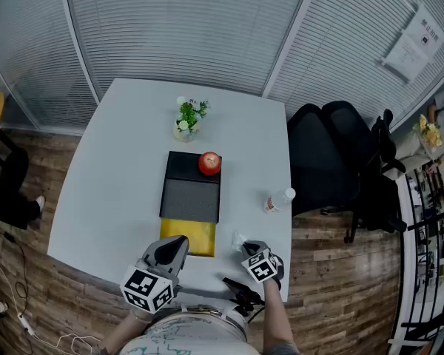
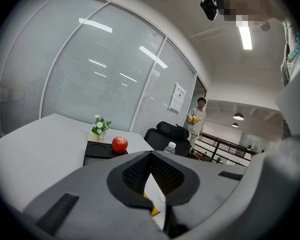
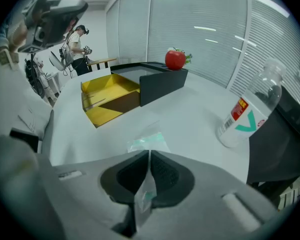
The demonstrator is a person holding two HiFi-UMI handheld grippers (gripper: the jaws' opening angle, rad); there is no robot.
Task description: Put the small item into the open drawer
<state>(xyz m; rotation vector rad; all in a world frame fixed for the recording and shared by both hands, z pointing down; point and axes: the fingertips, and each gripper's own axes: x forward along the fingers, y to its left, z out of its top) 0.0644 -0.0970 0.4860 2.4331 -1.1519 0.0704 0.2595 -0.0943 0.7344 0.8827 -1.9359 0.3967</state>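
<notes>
On the white table point(image 1: 103, 176) a small plant point(image 1: 189, 118) stands behind a black box point(image 1: 191, 189) with a red apple point(image 1: 209, 163) on its top. The yellow drawer point(image 1: 189, 236) is pulled out of the box's near side. To the right of it a plastic bottle point(image 1: 280, 200) lies on its side. The left gripper point(image 2: 151, 154) is held almost level near the drawer, with its jaws together and nothing in them. The right gripper point(image 3: 149, 154) tilts steeply down and pinches the small clear packet point(image 3: 147, 140), which touches the table right of the drawer.

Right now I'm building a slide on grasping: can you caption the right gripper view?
Right gripper pinches a clear packet on the white table, yellow open drawer ahead.
</notes>
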